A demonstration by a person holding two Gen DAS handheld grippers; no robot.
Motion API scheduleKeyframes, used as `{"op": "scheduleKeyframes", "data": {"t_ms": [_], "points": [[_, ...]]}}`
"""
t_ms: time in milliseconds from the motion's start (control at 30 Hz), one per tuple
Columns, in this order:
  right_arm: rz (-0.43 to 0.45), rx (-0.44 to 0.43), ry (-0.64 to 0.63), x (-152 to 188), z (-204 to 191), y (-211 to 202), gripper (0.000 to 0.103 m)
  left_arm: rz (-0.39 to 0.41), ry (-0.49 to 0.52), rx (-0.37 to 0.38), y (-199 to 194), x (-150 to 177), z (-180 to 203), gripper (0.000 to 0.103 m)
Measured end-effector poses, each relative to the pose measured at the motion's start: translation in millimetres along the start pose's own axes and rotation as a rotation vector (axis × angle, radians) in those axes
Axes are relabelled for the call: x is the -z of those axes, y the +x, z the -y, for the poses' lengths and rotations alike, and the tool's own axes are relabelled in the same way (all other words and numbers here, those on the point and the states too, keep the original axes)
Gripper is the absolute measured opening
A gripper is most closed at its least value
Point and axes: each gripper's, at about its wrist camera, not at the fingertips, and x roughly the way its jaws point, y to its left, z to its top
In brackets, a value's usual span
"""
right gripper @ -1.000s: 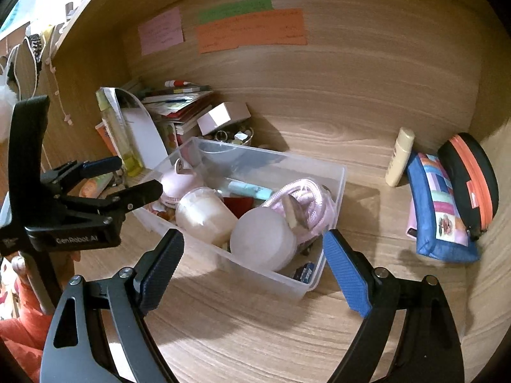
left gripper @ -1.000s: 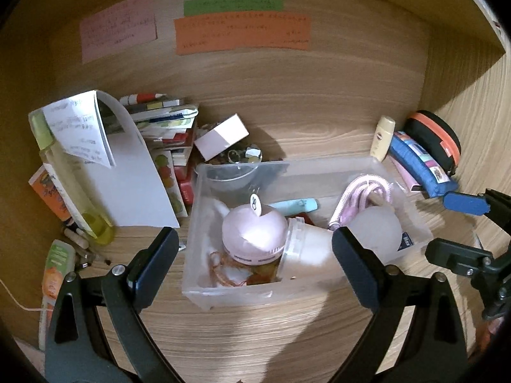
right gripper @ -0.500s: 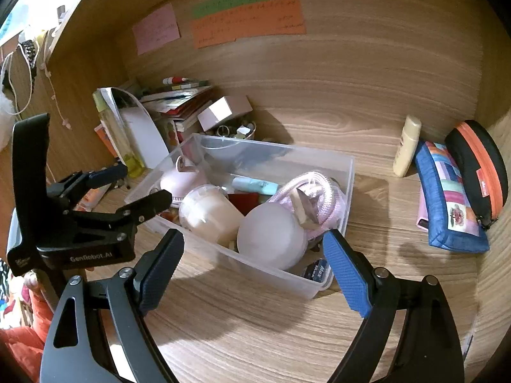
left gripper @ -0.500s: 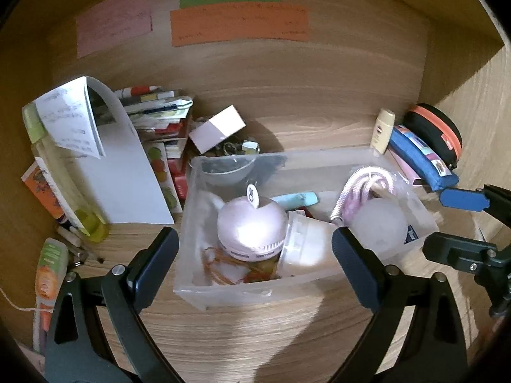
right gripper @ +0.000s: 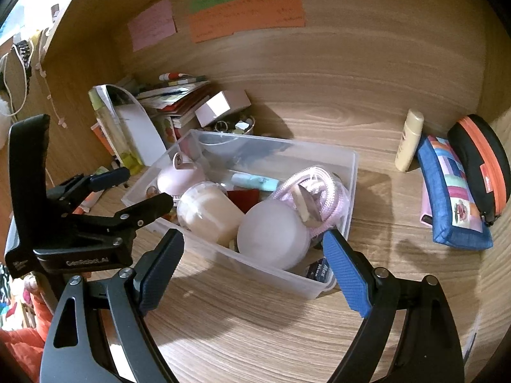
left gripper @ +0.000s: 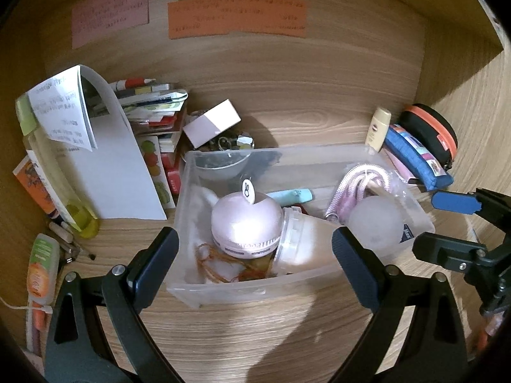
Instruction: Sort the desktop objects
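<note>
A wooden desk alcove, its back wall carrying pink, green and orange paper notes (left gripper: 236,16), holds a clear plastic bin (left gripper: 223,284) in the middle of the desktop. Inside the bin lie a pink round gadget (left gripper: 246,220), a cream jar on its side (right gripper: 207,214), a frosted white ball (right gripper: 271,236), a coil of pink cord (right gripper: 316,185) and a light blue tube (left gripper: 292,195). Over the last second the view of the bin has shifted only slightly in both cameras; nothing in it has been moved or lifted. The left gripper (left gripper: 254,260) hangs in front of the bin's near wall, jaws spread wide with nothing in them. The right gripper (right gripper: 254,258) hovers at the bin's near right corner, also spread wide and empty. Loose items wait outside: a stack of books and papers (left gripper: 153,108) to the left, a cream bottle (right gripper: 408,140), a blue pouch (right gripper: 453,198) and a black case with orange zip (right gripper: 482,166) to the right. Sorting seems paused, with no item chosen yet.
</note>
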Motion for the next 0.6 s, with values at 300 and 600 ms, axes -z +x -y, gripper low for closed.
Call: {"op": "scheduleKeyframes", "data": {"t_ms": [300, 600], "points": [[-0.008, 0.005, 0.016, 1.2, 0.5, 1.4, 0.087, 0.037, 0.007, -0.019, -2.5, 0.0, -1.5, 0.098], [-0.021, -0.002, 0.032, 3.9, 3.5, 2.4, 0.087, 0.058, 0.002, -0.016, -7.9, -2.2, -2.0, 0.098]]}}
